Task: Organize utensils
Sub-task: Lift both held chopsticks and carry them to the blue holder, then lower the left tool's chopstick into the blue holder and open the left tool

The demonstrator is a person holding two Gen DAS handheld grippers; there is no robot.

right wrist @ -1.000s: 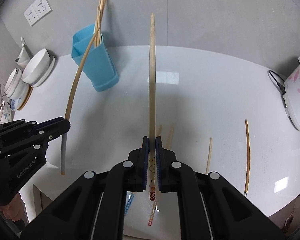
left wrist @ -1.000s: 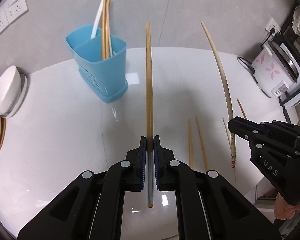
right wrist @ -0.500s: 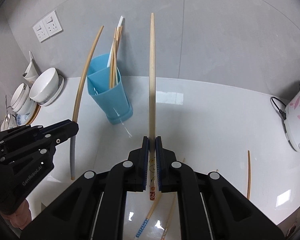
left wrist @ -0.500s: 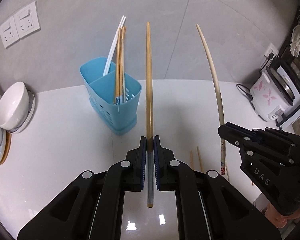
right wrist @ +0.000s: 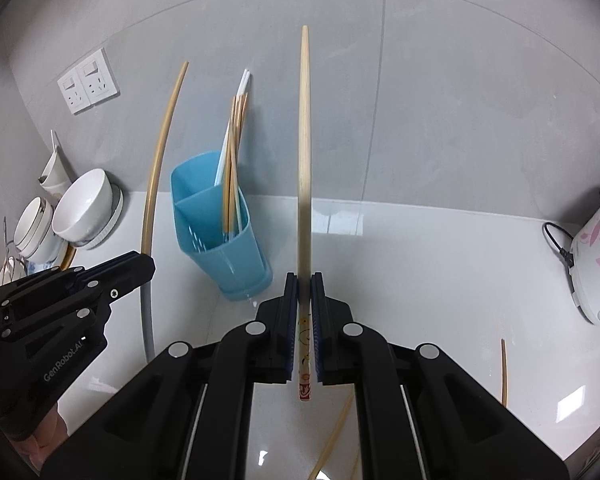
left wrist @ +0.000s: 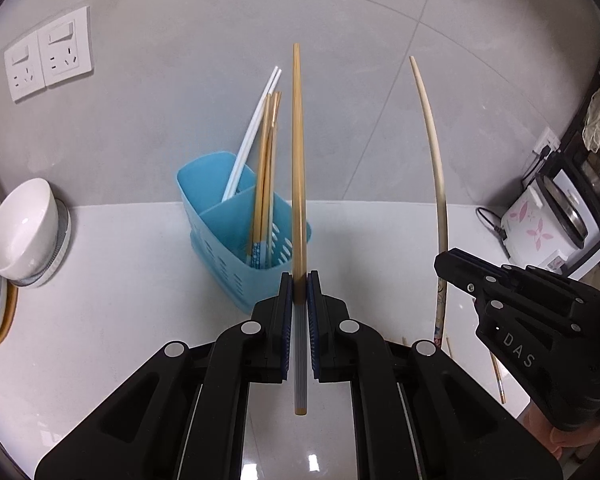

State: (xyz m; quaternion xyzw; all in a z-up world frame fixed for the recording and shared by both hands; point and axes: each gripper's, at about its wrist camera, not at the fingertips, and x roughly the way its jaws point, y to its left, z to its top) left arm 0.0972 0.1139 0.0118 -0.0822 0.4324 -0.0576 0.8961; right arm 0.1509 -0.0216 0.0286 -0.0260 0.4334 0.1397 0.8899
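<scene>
Two chopsticks aloft over a white kitchen counter (left wrist: 120, 300), one to each gripper. Left gripper (left wrist: 299, 280) clamped on a tan chopstick (left wrist: 298, 160) with a grey lower end, held steep and pointing toward the grey wall. Right gripper (right wrist: 304, 280) closed tight on a paler chopstick (right wrist: 305, 140) with printed figures near its butt, likewise raised.

Just beyond both, a blue two-part holder (left wrist: 228, 248) against the wall, already stocked in one compartment: a bundle of wooden chopsticks (left wrist: 266, 168) and a white pair (left wrist: 252, 136) leaning together. Other compartment apparently empty, though only partly visible.

Neither carried stick yet above the holder's mouth; both tips high and short of it, by the look of things.

Still out on the counter: one loose chopstick (right wrist: 503, 372) at the right, at least one more (right wrist: 332, 436) under the right gripper, further thin sticks (left wrist: 496, 376) near the front edge; exact count unclear. Job judged roughly midway, with two sticks to drop in and several left to gather.

White bowls (left wrist: 24, 228) stacked at the left, a flowered rice cooker (left wrist: 540, 232) at the right, untouched.
</scene>
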